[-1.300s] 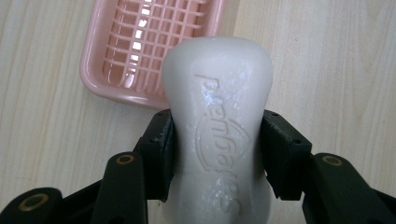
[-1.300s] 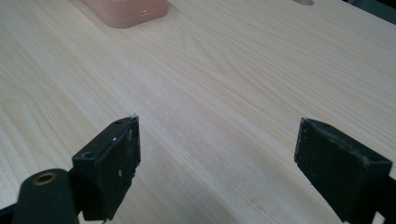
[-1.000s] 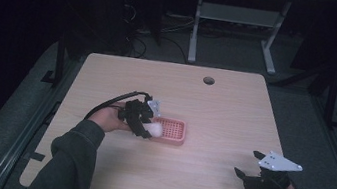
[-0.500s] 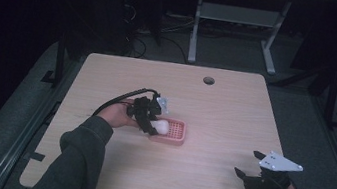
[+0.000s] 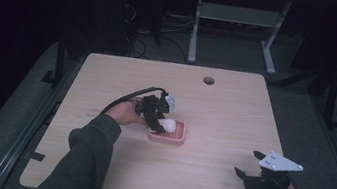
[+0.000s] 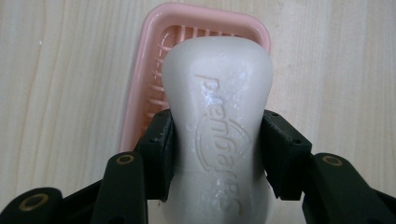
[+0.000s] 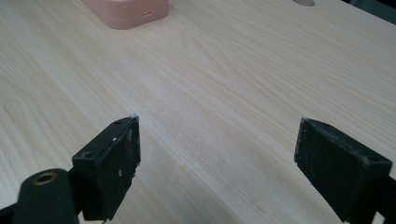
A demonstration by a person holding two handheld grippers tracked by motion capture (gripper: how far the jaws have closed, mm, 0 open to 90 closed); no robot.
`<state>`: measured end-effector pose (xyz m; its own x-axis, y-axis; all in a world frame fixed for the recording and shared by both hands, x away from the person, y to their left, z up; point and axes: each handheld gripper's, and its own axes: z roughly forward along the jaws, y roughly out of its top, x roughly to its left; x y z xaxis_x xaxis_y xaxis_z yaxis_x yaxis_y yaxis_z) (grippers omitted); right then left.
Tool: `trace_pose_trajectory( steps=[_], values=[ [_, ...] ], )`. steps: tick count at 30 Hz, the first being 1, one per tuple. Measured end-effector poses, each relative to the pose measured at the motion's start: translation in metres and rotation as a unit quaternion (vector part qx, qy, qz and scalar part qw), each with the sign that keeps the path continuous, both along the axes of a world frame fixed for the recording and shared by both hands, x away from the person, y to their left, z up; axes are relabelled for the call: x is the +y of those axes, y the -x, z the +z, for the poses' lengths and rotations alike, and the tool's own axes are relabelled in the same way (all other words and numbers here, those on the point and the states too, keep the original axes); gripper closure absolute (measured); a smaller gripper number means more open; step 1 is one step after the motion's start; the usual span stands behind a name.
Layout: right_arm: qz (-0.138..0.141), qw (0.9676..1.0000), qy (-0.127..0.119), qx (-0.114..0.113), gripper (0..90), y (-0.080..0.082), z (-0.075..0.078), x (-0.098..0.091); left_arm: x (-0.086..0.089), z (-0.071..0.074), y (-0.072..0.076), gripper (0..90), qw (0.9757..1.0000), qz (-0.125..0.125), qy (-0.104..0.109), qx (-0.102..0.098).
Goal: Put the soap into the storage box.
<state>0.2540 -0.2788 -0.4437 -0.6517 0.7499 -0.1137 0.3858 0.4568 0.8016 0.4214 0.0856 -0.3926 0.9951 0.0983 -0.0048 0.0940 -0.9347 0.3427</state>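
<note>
Above pink dish (image 5: 170, 136), soap-gripping left tool (image 5: 158, 122)

You face a pale wooden worktop (image 5: 235, 109) with a round hole (image 5: 208, 80), dark grey floor (image 5: 308, 90) around it, a metal stand (image 5: 238, 19) behind in dim light.

Left tongs (image 5: 161, 123) clamp white soap (image 5: 169, 125) over pink dish (image 5: 176, 139).

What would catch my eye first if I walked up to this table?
Probably the white soap bar pinched in the left claw, held just over a pink soap dish near the middle of the wooden table. The right claw waits open and empty near the table's front right corner.
</note>
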Motion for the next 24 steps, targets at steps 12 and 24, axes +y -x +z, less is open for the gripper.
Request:
trace_pose_trajectory(
  steps=[12,24],
  values=[
    [0.003,1.0,0.0,0.003,13.7,-0.001,0.0,0.001,-0.006,-0.009,-0.009,49.3,0.9999,0.01,-0.005,0.004],
    [0.005,1.0,0.004,0.005,13.8,-0.002,-0.001,0.001,-0.014,-0.018,-0.013,49.3,0.9999,0.009,-0.008,0.007]
  ],
)
